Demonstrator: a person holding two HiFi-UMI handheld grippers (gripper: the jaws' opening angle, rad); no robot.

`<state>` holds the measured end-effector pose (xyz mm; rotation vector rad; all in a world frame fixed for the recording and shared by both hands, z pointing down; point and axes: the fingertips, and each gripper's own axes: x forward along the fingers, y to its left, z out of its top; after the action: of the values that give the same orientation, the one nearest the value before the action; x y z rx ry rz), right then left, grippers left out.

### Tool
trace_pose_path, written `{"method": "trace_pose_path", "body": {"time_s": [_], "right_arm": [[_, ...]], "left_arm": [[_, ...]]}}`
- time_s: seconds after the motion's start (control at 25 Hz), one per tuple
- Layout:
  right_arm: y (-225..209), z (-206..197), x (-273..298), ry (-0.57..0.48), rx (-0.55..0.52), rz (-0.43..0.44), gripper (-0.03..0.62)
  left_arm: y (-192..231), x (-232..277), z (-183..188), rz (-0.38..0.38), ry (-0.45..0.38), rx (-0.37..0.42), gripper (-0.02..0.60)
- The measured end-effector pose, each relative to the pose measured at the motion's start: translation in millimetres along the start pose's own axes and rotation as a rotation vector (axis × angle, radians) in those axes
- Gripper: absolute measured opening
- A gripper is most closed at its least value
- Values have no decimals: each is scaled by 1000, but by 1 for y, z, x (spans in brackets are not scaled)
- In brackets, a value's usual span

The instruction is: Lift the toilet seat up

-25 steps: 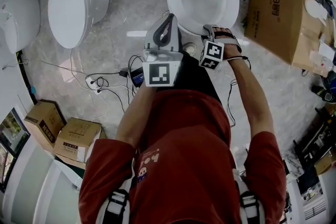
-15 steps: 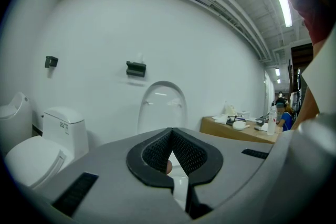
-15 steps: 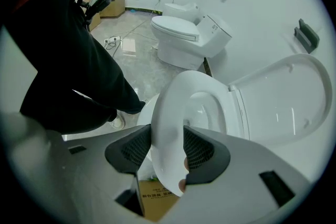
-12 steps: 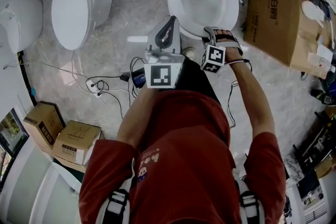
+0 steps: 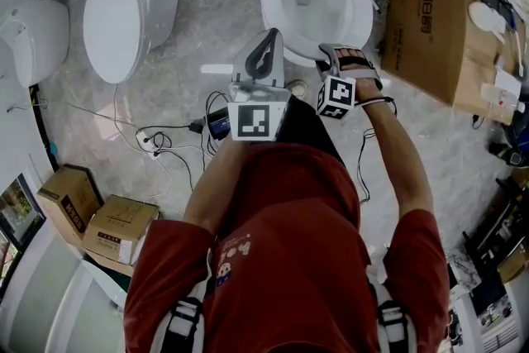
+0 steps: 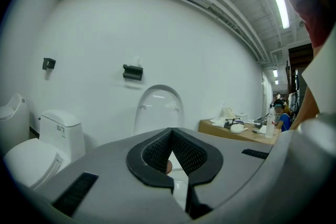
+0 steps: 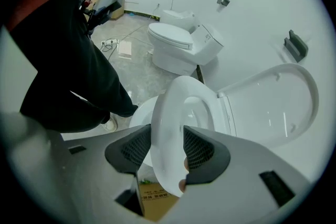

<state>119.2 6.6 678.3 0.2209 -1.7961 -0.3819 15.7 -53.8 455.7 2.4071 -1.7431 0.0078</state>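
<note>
Right gripper (image 7: 167, 150): jaws clamped on front rim of toilet seat (image 7: 173, 107), one pad on each face. Seat tilted partway up off bowl (image 7: 138, 115), hinge end at upright lid (image 7: 273, 105). Left gripper (image 6: 170, 136): jaws together, nothing between, held level before same toilet. Second toilet (image 5: 124, 8), lid down, at left. Cardboard box (image 5: 434, 4) at right.

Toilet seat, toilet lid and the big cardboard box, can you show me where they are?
toilet seat (image 7: 164, 165), right gripper view, on its front rim.
toilet lid (image 7: 273, 107), right gripper view, on the middle of its raised face.
cardboard box (image 5: 434, 8), head view, on its top face.
</note>
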Motion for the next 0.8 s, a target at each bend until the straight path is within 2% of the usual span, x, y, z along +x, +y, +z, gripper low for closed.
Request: {"method": "trace_pose_path", "body": {"time_s": [0.24, 0.8], "right_arm": [[-12, 3, -14, -17, -3, -35, 190], [-28, 8, -30, -23, -27, -102, 124]], "left_arm": [[-9, 0, 8, -18, -8, 7, 9], [-5, 5, 24, -34, -38, 33, 9]]}}
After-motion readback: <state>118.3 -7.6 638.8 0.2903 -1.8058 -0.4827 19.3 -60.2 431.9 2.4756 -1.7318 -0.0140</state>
